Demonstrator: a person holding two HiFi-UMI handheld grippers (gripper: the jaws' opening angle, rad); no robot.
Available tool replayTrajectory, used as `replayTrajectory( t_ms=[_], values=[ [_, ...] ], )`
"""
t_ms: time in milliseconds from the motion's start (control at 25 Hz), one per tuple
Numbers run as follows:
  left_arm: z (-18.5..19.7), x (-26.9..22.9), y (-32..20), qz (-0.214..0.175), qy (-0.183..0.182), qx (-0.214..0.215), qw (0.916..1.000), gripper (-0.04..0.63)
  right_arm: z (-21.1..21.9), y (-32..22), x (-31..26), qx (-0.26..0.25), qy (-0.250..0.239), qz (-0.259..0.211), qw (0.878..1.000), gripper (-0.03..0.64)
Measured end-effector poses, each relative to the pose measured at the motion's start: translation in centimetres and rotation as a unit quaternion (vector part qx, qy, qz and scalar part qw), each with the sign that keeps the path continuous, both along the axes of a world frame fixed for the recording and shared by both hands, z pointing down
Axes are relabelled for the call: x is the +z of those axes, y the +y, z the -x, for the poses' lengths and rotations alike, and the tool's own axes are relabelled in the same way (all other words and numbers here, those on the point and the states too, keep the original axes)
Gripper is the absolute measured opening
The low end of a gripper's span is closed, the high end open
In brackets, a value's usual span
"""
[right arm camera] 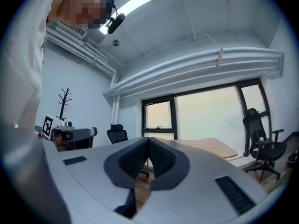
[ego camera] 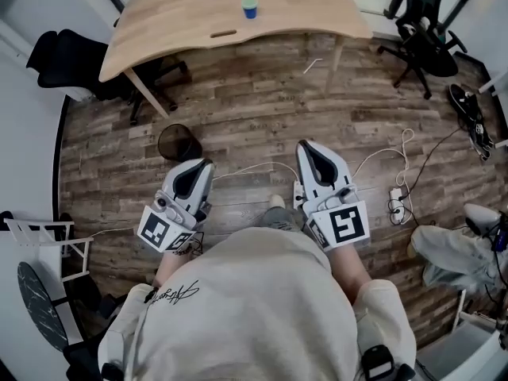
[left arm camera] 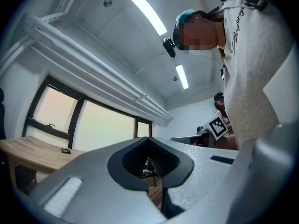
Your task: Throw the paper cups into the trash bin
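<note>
A teal paper cup [ego camera: 250, 8] stands on the wooden table [ego camera: 175, 22] at the far side of the room. On the floor near the table's left leg stands a dark round trash bin [ego camera: 178, 143]. Both grippers are held low in front of me, over the wood floor and well short of the table. My left gripper [ego camera: 208, 163] has its tip just right of the bin, jaws together and empty [left arm camera: 148, 140]. The right gripper [ego camera: 305, 146] points the same way, its ribbed pads pressed together with nothing between them [right arm camera: 148, 140].
A black office chair [ego camera: 425, 38] stands right of the table and another dark chair [ego camera: 63, 58] at its left end. A white power strip [ego camera: 395, 201] with cables lies on the floor at right, beside a seated person's leg [ego camera: 444, 248]. A white rack [ego camera: 44, 236] is at left.
</note>
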State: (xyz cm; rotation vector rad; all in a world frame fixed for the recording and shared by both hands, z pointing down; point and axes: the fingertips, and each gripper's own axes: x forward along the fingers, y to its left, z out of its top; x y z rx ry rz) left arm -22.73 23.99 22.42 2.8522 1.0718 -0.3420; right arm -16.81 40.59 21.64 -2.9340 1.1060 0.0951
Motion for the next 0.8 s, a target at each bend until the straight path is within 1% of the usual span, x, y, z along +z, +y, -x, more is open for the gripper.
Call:
replayTrajectory(
  t_ms=[440, 560, 800],
  values=[
    [-8.5, -1.4, 2.7, -0.009, 0.019, -0.01, 0.9997, 0.005, -8.3, 2.3, -0.9, -0.018, 0.013, -0.008, 1.0, 0.011],
    [-9.9, -1.5, 3.4, -0.013, 0.022, -0.014, 0.9996, 0.005, -9.8, 2.8, -1.0, -0.024, 0.014, -0.01, 1.0, 0.011],
    [-11.8, -0.5, 2.6, -0.018, 0.01, -0.031, 0.9993, 0.004, -12.2, 3.5, -0.2, -0.021, -0.003, -0.022, 1.0, 0.011]
  ],
)
